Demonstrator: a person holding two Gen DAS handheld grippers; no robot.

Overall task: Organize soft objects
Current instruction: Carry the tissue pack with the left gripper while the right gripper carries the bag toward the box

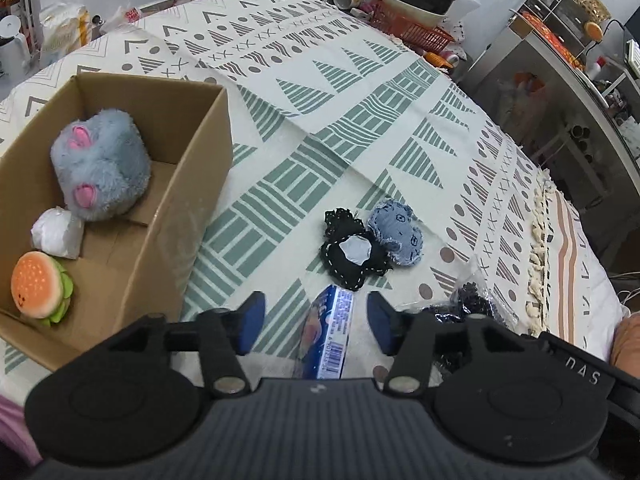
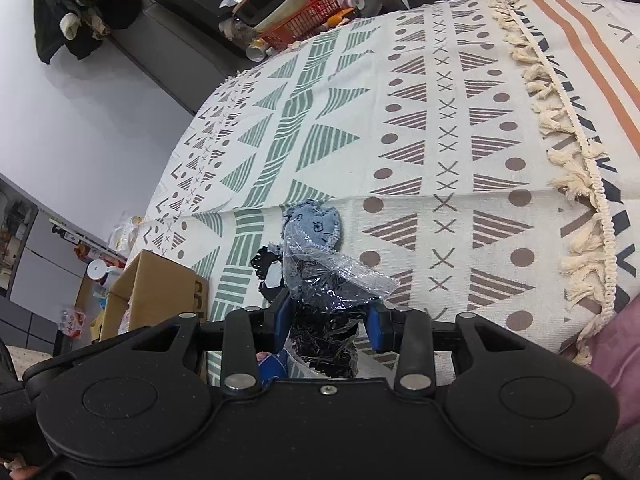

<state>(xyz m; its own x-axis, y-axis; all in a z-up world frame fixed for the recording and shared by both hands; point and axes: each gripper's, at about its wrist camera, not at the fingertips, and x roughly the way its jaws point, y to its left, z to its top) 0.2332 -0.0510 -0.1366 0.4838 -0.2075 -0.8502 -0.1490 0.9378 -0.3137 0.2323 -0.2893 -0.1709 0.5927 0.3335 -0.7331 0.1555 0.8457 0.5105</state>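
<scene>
An open cardboard box (image 1: pixel 188 168) at the left holds a grey plush toy (image 1: pixel 100 164), a white bundle (image 1: pixel 58 234) and a burger plush (image 1: pixel 40 290). On the patterned cloth lie a black lace patch (image 1: pixel 352 256) and a denim patch (image 1: pixel 400 236), touching each other. My left gripper (image 1: pixel 316 324) is open above a blue packet (image 1: pixel 330 332). My right gripper (image 2: pixel 330 320) is shut on a clear plastic bag of black pieces (image 2: pixel 328 292). Just beyond that bag are the denim patch (image 2: pixel 316 226) and the lace patch (image 2: pixel 268 270).
A red basket (image 1: pixel 416 28) with a bowl and clutter sits at the far edge. A metal shelf unit (image 1: pixel 560 80) stands to the right. The cloth's tasselled fringe (image 2: pixel 560 120) runs along the right side. The cardboard box (image 2: pixel 156 284) is at the left.
</scene>
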